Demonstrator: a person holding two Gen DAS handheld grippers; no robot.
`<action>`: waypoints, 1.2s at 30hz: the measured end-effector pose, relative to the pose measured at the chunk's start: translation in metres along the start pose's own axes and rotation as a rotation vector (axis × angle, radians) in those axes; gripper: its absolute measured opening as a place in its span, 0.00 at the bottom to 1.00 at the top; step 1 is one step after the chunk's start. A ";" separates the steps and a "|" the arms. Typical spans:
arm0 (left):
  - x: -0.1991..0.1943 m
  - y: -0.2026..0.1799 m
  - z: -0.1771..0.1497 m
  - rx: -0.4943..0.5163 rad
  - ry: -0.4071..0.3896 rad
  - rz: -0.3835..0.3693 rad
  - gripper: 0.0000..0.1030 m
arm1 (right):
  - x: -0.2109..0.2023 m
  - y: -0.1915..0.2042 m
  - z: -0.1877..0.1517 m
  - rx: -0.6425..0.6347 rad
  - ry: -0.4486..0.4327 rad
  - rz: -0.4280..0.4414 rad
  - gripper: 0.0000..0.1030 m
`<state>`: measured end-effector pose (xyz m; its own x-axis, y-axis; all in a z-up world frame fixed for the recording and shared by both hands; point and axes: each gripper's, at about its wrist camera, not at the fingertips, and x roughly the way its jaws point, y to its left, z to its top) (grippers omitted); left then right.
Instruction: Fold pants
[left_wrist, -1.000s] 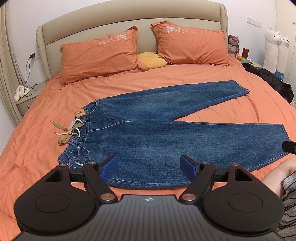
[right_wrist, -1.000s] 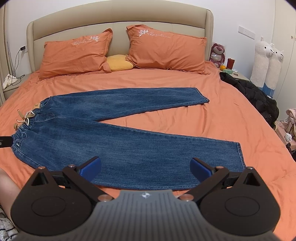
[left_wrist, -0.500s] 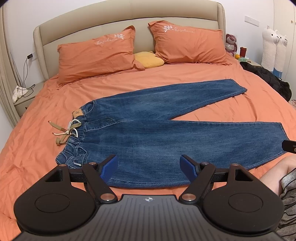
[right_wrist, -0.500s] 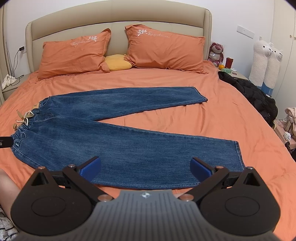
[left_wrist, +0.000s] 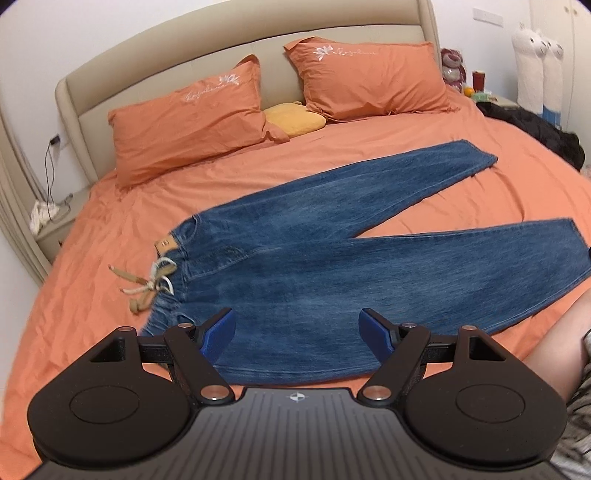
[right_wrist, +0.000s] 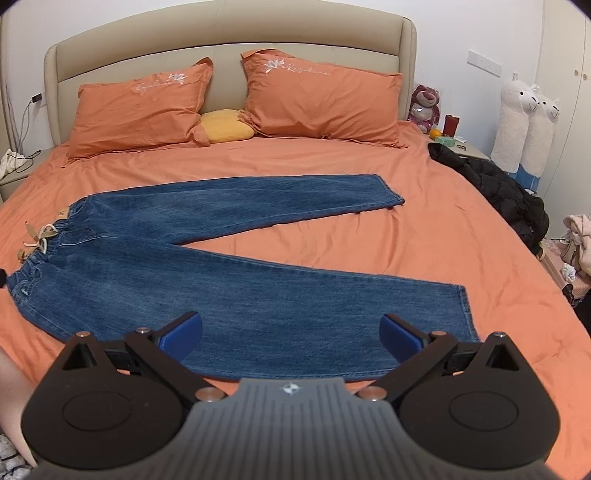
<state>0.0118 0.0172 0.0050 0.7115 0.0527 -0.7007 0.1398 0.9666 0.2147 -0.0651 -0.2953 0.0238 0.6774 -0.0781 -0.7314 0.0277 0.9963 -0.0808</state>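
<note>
We see the jeans (left_wrist: 332, 266) laid flat and unfolded on the orange bed (left_wrist: 92, 302), waistband at frame left, legs splayed in a V toward the right. Left claw (left_wrist: 298, 334) is wide open with nothing in it, blue pads (left_wrist: 218, 334) over the near leg by the waistband. Right claw (right_wrist: 291, 334) is open wider still, also holding nothing, over the near leg closer to its hem. Left view gives us the drawstring (left_wrist: 147, 288) close up and bare skin at lower right; it is tilted and slightly blurred. Right view alone shows the whole of both hems, the black jacket (right_wrist: 491, 184) in full at right, and a pile of clutter off the bed's right edge. Both views catch two orange pillows (right_wrist: 140, 107), a yellow cushion (right_wrist: 225, 127) and white plush alpacas (right_wrist: 524, 125).
</note>
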 end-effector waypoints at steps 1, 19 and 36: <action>0.001 0.002 0.002 0.021 -0.002 -0.001 0.85 | 0.001 -0.004 0.002 -0.002 -0.001 -0.002 0.95; 0.078 0.090 0.025 0.451 0.185 -0.002 0.72 | 0.077 -0.135 0.054 -0.172 0.042 0.010 0.63; 0.239 0.062 -0.079 0.961 0.585 -0.168 0.73 | 0.197 -0.190 -0.005 -0.439 0.341 0.041 0.22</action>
<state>0.1359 0.1092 -0.2032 0.2386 0.2935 -0.9257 0.8524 0.3934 0.3445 0.0593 -0.4998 -0.1086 0.3935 -0.1193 -0.9115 -0.3517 0.8966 -0.2691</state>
